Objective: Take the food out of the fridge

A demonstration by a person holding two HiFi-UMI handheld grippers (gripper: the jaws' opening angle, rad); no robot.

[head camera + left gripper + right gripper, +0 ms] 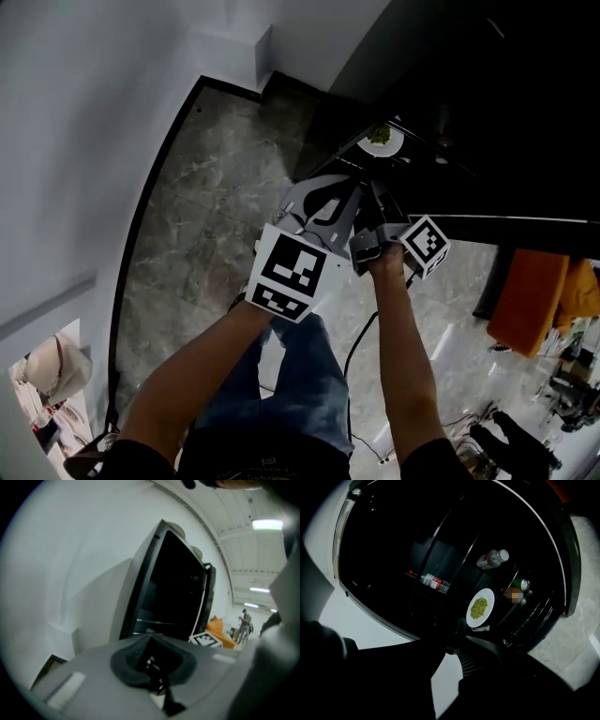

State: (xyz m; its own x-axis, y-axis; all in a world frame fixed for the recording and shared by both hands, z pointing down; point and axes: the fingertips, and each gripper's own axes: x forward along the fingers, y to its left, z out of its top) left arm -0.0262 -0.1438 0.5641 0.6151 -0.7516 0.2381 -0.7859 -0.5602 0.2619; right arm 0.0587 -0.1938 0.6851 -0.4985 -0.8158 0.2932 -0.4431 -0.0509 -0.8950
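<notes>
Two grippers are held side by side above the marble floor (pixel 206 225), both pointing at the open black fridge (pixel 506 112). The left gripper (pixel 326 192) is on the wall side. I cannot tell whether its jaws are apart: its own view shows only a grey body with a dark hollow low in the picture, with the fridge beyond it. The right gripper (pixel 452 647) has its jaws a little apart, with a wedge of white wall showing between them and nothing held. The food (pixel 478 607), a green heap on a white plate (pixel 486 597), sits on a shelf in the fridge, just beyond the right gripper's tips and untouched. A capped bottle (pixel 492 558), a small bottle (pixel 435 582) and a can (pixel 520 584) are near the plate.
</notes>
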